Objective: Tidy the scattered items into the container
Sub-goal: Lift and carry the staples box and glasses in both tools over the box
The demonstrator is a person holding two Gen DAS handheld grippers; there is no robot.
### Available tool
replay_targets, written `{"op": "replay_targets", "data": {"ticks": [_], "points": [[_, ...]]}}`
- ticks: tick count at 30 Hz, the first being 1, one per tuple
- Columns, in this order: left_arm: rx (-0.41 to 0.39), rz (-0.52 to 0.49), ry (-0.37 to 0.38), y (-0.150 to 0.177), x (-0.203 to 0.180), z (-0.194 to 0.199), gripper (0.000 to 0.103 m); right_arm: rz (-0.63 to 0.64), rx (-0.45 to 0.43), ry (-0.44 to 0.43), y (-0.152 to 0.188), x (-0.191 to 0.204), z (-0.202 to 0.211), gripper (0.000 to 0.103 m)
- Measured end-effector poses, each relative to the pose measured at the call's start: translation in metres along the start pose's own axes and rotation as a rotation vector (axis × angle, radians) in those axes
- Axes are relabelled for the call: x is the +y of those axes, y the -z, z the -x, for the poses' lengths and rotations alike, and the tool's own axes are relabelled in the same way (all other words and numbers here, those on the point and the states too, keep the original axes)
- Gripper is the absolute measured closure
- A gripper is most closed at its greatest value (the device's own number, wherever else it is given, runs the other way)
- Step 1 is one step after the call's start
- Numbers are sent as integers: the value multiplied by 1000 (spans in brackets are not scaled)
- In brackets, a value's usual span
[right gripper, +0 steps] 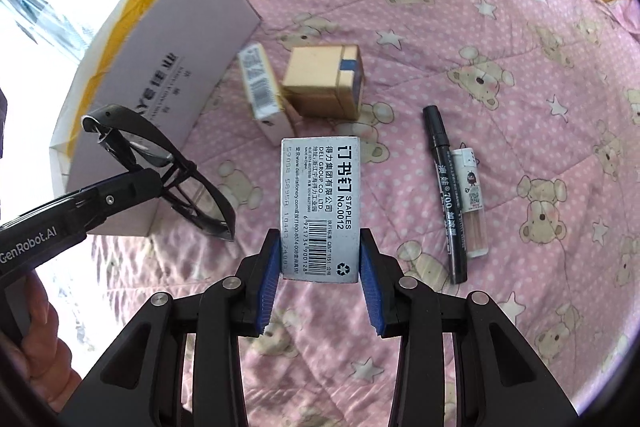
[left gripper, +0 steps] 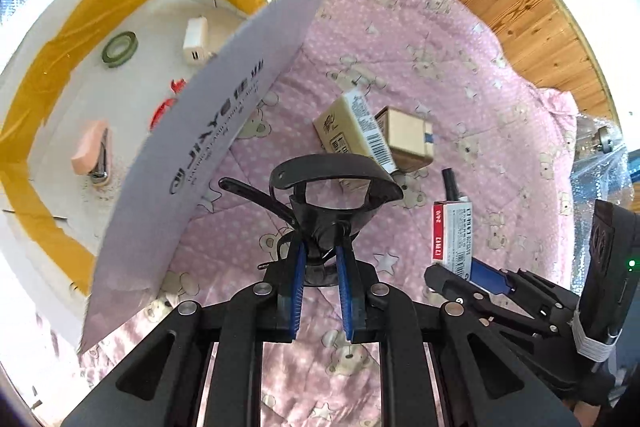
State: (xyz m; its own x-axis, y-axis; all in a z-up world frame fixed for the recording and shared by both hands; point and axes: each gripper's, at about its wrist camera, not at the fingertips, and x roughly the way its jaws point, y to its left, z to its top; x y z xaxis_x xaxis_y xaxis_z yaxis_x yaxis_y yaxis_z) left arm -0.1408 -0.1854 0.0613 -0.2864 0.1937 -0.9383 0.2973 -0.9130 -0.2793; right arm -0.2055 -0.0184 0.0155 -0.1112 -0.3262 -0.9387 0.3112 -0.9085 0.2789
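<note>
While a green tape ring (left gripper: 119, 49), white charger (left gripper: 196, 39) and pink stapler (left gripper: 91, 151) already lie in the white cardboard box (left gripper: 192, 147) at left, the left gripper (left gripper: 320, 267) clamps black glasses (left gripper: 332, 179), the right gripper (right gripper: 320, 267) grips a grey staple box (right gripper: 320, 203), and two cartons (right gripper: 324, 83), a black marker (right gripper: 444, 195) and a clear lead case (right gripper: 472, 203) remain on the pink quilt (right gripper: 480, 27).

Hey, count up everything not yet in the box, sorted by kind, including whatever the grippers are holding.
Small boxes: 3, namely staples box, tan box, white barcode box
Black safety glasses: 1
Black marker: 1
Clear refill case: 1
Total: 6
</note>
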Motion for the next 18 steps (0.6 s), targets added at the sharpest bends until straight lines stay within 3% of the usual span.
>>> {"op": "replay_targets", "data": {"ticks": [18], "points": [[-133,23,74,28,18,82,87,79,-101,-24,29,50,81,64]]}}
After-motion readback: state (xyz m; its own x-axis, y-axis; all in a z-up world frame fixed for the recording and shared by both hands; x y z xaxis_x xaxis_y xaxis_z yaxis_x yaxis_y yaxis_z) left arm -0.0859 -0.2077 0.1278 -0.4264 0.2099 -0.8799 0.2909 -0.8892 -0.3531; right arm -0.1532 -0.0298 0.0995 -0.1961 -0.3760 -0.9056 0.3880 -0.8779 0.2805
